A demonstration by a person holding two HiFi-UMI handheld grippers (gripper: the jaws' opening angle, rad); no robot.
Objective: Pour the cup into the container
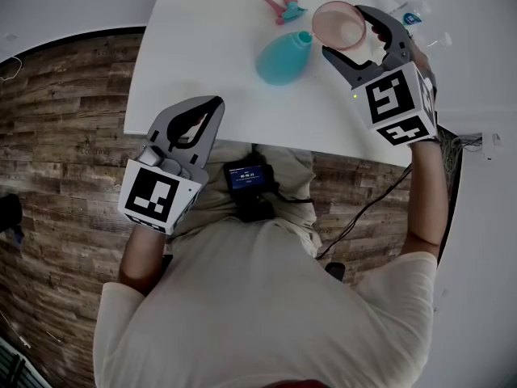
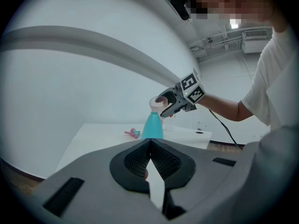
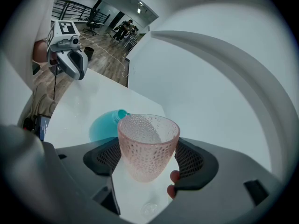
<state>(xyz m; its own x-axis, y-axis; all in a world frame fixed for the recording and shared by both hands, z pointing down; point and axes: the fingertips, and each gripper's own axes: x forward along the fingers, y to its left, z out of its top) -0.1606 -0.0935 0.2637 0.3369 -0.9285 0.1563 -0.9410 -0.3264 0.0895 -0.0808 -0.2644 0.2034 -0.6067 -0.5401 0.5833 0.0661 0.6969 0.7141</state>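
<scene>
A pink dimpled glass cup [image 1: 339, 24] is held between the pads of my right gripper [image 1: 346, 31], which is shut on it. In the right gripper view the cup [image 3: 148, 146] fills the space between the jaws, and I cannot see any contents. A teal bottle [image 1: 281, 60] with an open neck stands on the white table [image 1: 210, 47]. Seen from the left gripper view, the cup [image 2: 159, 101] hangs just above the bottle's neck [image 2: 152, 125], slightly tilted. My left gripper [image 1: 212, 103] is shut and empty, held at the table's front edge.
A pink and teal spray head [image 1: 283, 8] lies behind the bottle. A clear plastic bottle [image 1: 412, 13] and a small clear item [image 1: 441, 39] sit at the table's right end. A cable [image 1: 363, 208] hangs below the table edge over the wooden floor.
</scene>
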